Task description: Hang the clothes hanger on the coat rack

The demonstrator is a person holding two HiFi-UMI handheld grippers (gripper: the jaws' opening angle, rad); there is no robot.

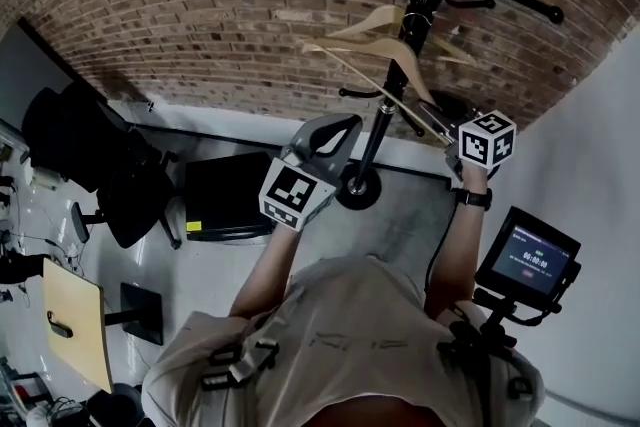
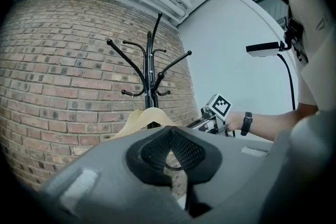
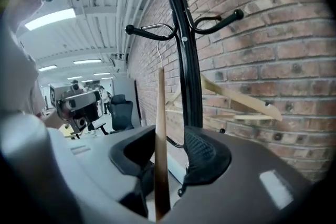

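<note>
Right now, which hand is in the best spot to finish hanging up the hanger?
The right. The right gripper has the wooden hanger between its open jaws, hook seemingly over a peg of the coat rack, so it need only draw back. The left gripper is shut and empty.

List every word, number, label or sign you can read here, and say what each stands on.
Small screen: white lines and red digits, too blurred to read.
Yellow label on the black box: too small to read.
Marker cubes: black-and-white square patterns only, no letters.
Nothing can be quoted.
</note>
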